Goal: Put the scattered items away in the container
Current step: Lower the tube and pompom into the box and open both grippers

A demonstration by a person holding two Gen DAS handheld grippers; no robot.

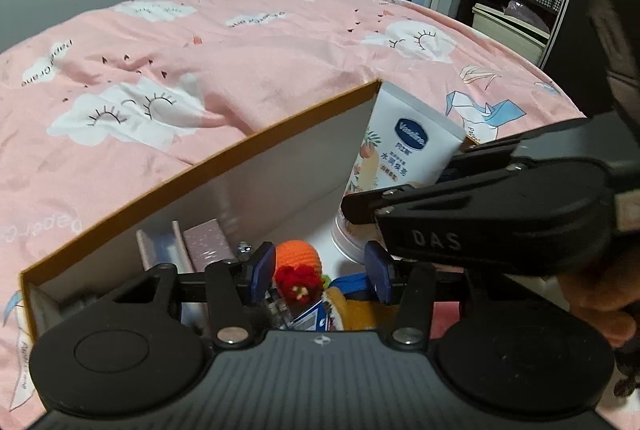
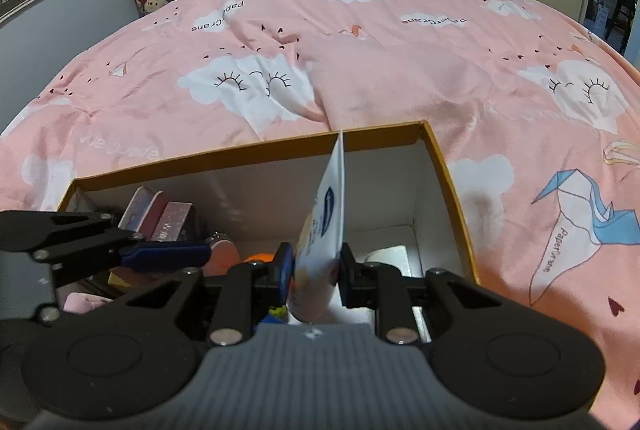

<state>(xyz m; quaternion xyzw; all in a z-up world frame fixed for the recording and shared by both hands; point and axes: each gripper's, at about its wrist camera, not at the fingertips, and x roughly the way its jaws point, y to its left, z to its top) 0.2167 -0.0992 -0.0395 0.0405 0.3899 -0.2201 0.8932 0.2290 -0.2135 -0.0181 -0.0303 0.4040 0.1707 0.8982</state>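
The cream tube (image 2: 320, 230) is gripped cap-down by the right gripper (image 2: 314, 276) over the box (image 2: 444, 158), so it can be lowered inside, while the left gripper (image 1: 318, 272) is held open and empty above the orange knitted toy (image 1: 298, 262).

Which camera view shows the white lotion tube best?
The left wrist view: it shows the white lotion tube face-on, with its blue logo readable, cap down inside the box. The right wrist view shows the tube only edge-on, clamped between the jaws of the right gripper, so the print is barely visible.
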